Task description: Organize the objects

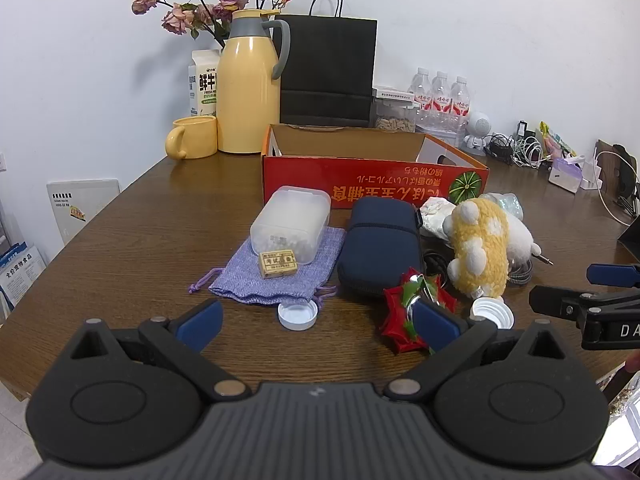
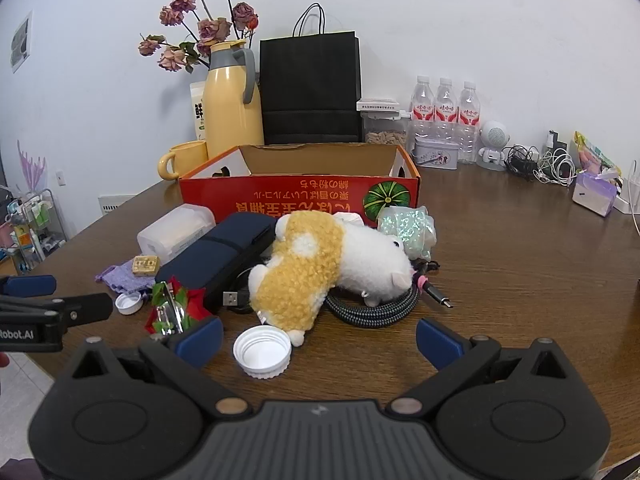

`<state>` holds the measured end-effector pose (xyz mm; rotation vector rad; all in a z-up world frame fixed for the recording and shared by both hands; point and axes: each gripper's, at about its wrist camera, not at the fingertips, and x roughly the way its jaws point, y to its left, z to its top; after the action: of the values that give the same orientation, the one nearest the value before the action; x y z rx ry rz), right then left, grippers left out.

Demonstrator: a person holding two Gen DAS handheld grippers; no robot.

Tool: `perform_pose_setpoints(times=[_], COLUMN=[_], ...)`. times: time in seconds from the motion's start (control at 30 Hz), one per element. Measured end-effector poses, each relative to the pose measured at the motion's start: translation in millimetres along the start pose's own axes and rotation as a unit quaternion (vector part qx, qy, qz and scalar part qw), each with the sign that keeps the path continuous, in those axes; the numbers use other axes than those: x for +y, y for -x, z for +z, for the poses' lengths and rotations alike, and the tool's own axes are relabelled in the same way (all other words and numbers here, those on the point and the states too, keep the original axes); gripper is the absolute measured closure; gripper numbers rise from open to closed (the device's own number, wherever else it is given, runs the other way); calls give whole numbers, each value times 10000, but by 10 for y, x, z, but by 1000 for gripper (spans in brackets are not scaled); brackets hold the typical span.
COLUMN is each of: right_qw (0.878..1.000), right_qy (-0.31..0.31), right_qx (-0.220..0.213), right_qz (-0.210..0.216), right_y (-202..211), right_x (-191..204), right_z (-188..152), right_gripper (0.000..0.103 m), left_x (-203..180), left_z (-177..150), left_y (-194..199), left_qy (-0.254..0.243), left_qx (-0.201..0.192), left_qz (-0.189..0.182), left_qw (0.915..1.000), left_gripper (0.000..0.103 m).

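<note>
An open red cardboard box (image 1: 372, 184) (image 2: 296, 196) stands mid-table with loose things in front of it: a clear plastic container (image 1: 290, 228) on a purple cloth pouch (image 1: 280, 272), a small yellow eraser box (image 1: 278, 265), a navy zip case (image 1: 380, 248) (image 2: 216, 256), a yellow-and-white plush toy (image 1: 480, 248) (image 2: 316, 268), a red bow ornament (image 1: 404, 312) (image 2: 176, 308), a braided cable (image 2: 376, 308) and two white caps (image 1: 298, 316) (image 2: 262, 350). My left gripper (image 1: 316, 326) hangs open over the near cap. My right gripper (image 2: 318, 340) is open just behind the other cap.
Along the wall stand a yellow thermos jug (image 1: 250, 88), a yellow mug (image 1: 192, 142), a milk carton (image 1: 202, 84), dried roses, a black paper bag (image 1: 328, 72), a jar and three water bottles (image 2: 446, 112). Chargers, cables and a tissue pack (image 2: 594, 192) crowd the far right.
</note>
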<state>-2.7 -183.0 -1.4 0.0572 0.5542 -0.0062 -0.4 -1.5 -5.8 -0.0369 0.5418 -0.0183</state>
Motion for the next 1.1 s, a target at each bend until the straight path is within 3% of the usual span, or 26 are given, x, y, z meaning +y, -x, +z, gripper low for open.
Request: perform_pose_setpoints(times=[1.1], right_qw=[10000], right_qy=[12], right_qx=[0], right_qz=[-2], right_y=[-5], right_x=[-3], right_z=[-6], right_gripper=[0], left_x=[5], left_z=[-29], left_y=[-3], left_qy=[20], left_qx=[40], left_qz=[-28], left_qw=[10000], left_gripper=[0])
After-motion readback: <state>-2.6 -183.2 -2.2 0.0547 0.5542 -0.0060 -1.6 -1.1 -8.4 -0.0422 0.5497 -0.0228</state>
